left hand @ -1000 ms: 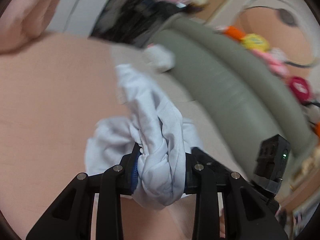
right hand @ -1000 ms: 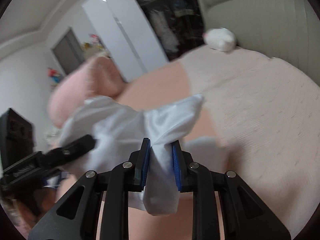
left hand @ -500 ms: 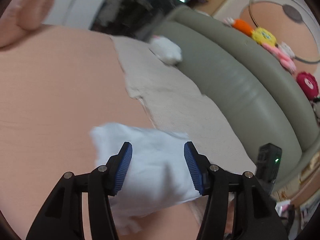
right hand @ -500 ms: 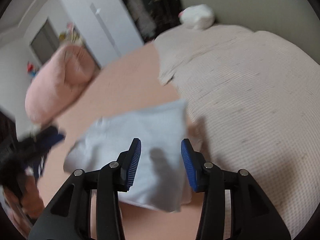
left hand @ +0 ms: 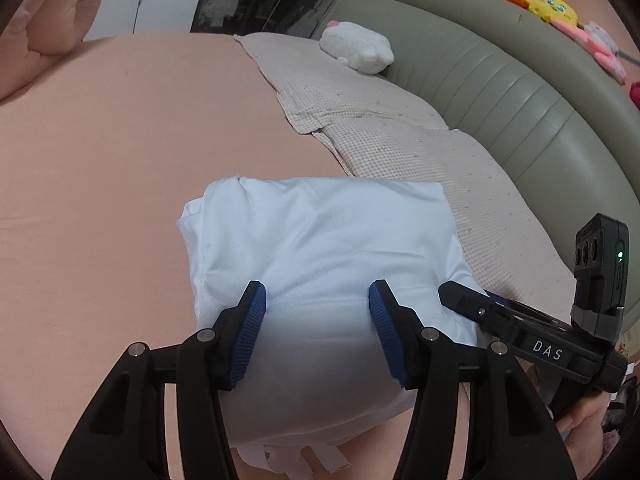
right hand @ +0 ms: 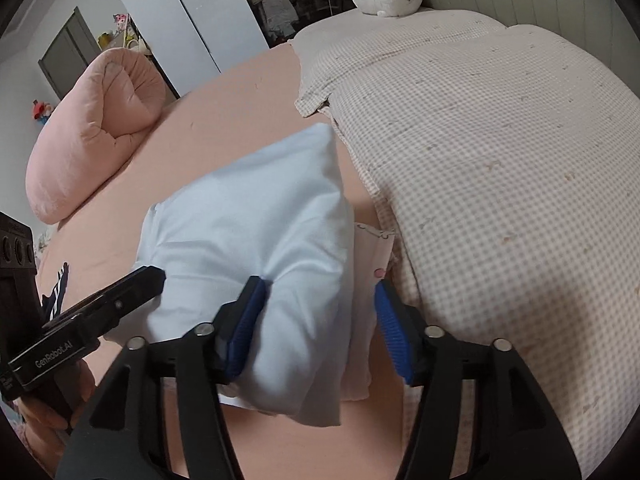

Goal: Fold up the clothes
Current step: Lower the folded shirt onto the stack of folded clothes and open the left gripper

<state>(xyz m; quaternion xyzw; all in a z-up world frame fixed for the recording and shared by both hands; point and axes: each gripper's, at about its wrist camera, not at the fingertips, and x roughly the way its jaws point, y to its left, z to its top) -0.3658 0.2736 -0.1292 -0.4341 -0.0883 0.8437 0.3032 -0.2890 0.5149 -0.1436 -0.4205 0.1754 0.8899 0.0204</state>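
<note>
While the right gripper (right hand: 318, 328) goes on opening over the folded white garment (left hand: 320, 248) on the pink bed (left hand: 120, 140) beside the checked blanket's edge (right hand: 500, 160), left gripper (left hand: 316, 328) parted too — pads bare. Risk: snagging cloth on withdrawal — undoing the fold.

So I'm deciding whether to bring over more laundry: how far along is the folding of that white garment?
Done: the white garment lies as a compact folded bundle on the pink sheet. In hand: nothing is gripped; the left gripper is open above it, and the right gripper's jaws are opening, no pad pinching cloth. Left: some loose strips stick out at the near edge, so tidying may remain.
</note>
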